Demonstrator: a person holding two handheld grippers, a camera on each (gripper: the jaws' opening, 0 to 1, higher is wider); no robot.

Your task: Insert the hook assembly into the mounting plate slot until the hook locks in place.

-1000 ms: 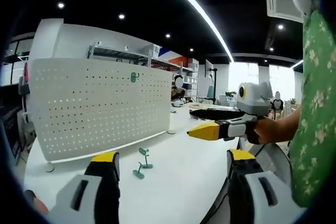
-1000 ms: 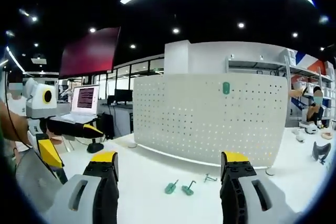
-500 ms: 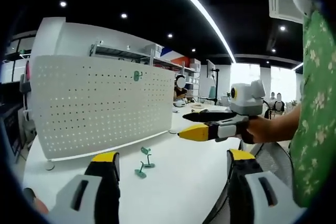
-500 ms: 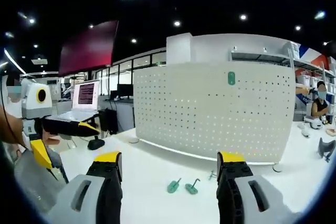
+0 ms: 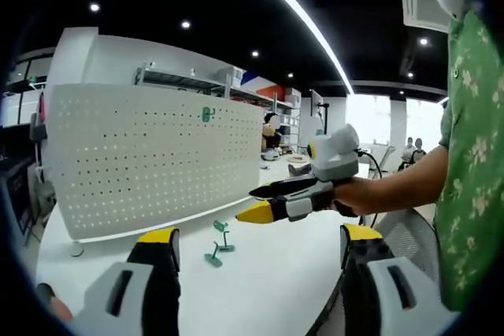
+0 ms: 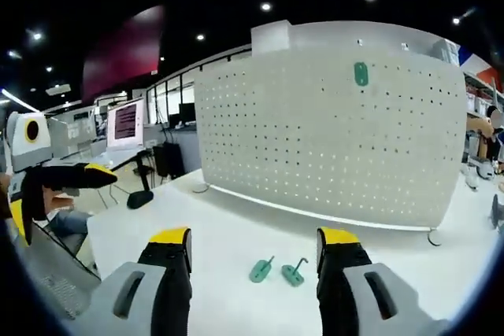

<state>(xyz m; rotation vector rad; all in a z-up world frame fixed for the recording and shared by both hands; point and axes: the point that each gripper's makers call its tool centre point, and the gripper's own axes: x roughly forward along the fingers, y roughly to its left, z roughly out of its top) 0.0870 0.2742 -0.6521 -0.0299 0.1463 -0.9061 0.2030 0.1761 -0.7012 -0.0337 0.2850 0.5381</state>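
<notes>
Both tools are empty and spread wide. Seen from the left gripper view, my left tool (image 5: 256, 273) rises from the bottom edge with its yellow-tipped jaws far apart, nothing between them but bare white bench (image 5: 268, 289). My right tool (image 5: 264, 202) comes into that frame from the right, held in my hand (image 5: 358, 194), its jaws parted and pointing left across the middle of the picture, above the bench and clear of everything on it.

In the right gripper view my right tool (image 6: 253, 273) stands at the bottom centre, jaws equally wide. Between and just above its tips lie two small green hooks (image 6: 277, 271) flat on the bench, close to each other but apart. In the left gripper view the same green hooks (image 5: 218, 243) sit left of centre, low in the frame, in front of the board.

A white perforated mounting plate (image 6: 331, 143) stands upright on the bench, taking up the centre and right of the right gripper view, with one green hook (image 6: 361, 74) already fixed high on its face. In the left gripper view the plate (image 5: 150, 155) fills the left half. My left tool (image 6: 55, 182) shows at the left edge of the right gripper view, well away from the plate.
</notes>
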